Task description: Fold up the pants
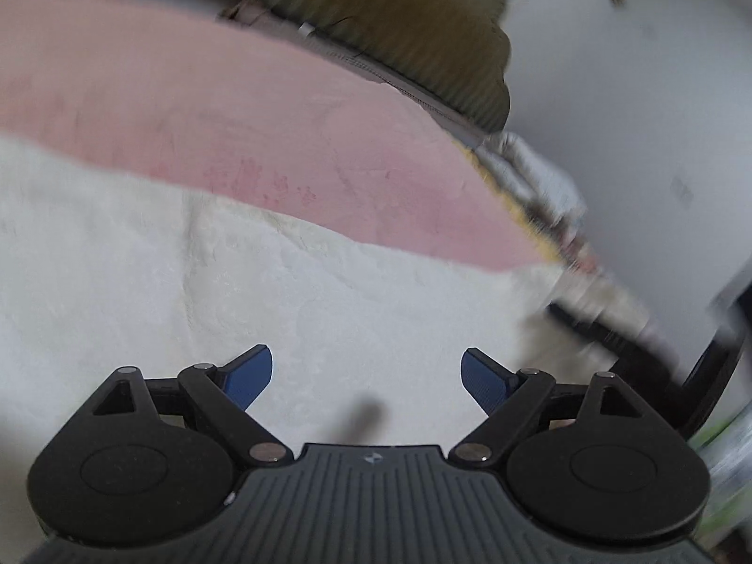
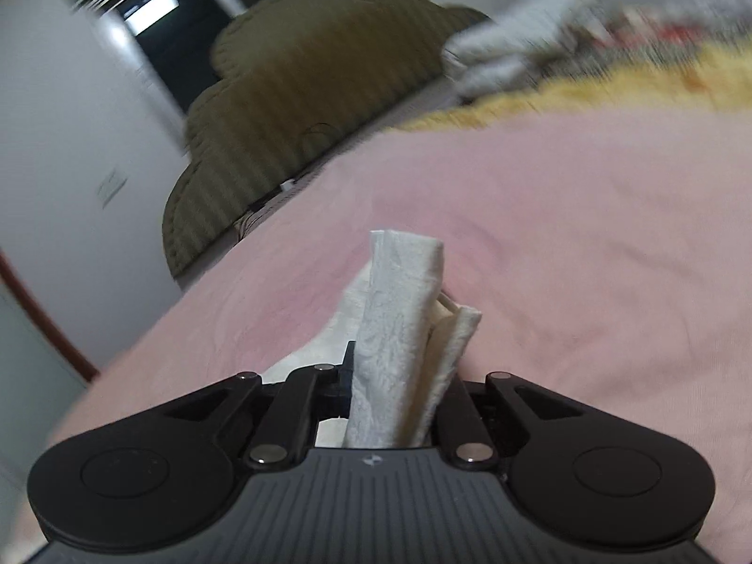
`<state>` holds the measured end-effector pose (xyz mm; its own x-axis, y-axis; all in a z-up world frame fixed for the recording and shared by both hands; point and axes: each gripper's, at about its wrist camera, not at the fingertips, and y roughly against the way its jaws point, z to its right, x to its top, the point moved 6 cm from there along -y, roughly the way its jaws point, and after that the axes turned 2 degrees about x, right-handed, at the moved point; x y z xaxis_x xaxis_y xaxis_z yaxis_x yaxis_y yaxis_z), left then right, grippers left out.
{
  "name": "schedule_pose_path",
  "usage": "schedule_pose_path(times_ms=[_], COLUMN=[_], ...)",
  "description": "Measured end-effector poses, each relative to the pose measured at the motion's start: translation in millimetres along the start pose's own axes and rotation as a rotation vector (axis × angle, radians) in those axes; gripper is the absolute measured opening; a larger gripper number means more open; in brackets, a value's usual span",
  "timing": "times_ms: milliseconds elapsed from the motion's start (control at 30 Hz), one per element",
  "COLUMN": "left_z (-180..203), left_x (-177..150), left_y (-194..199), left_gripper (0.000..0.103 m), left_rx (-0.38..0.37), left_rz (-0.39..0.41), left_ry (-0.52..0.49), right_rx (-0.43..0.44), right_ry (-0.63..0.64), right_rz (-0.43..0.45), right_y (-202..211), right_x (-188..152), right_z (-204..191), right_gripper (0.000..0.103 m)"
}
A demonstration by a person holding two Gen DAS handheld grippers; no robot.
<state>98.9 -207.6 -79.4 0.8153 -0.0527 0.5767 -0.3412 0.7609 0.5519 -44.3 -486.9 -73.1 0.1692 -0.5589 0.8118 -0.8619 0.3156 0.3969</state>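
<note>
Pants (image 2: 399,329), white and textured, bunch folded between right gripper's (image 2: 392,404) closed jaws.

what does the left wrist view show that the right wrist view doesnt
Only the left wrist view shows the left gripper, jaws wide apart and holding nothing, over the white pants spread flat. Only the right wrist view shows the right gripper clamped on a bunched fold of the pants, plus a dark doorway. Both show the pink sheet and the olive cushion.
</note>
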Motion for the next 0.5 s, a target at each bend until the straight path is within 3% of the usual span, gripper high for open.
schedule_pose_path(times_ms=[100, 200, 267, 367, 500], left_z=[-11.8, -12.3, -10.0, -8.0, -12.1], left_x=[14.6, 20.8, 21.0, 19.9, 24.1], left_y=[3.3, -0.2, -6.3, -15.1, -30.2], left_gripper=[0.091, 0.1, 0.102, 0.102, 0.1], left_rx=[-0.187, -0.339, -0.412, -0.443, -0.384], left_rz=[-0.012, -0.028, -0.045, -0.042, -0.048], left_ry=[0.207, 0.357, 0.432, 0.499, 0.523], right_rx=[-0.008, 0.016, 0.055, 0.105, 0.119], right_ry=[0.338, 0.648, 0.739, 0.777, 0.856], right_rz=[0.022, 0.035, 0.025, 0.005, 0.009], right_y=[11.0, 21.1, 22.8, 24.6, 31.0], right_x=[-6.6, -34.3, -52.7, -74.6, -94.2], right_z=[-58.4, -116.1, -142.4, -167.7, -190.3], right_gripper=[0.01, 0.01, 0.01, 0.01, 0.01])
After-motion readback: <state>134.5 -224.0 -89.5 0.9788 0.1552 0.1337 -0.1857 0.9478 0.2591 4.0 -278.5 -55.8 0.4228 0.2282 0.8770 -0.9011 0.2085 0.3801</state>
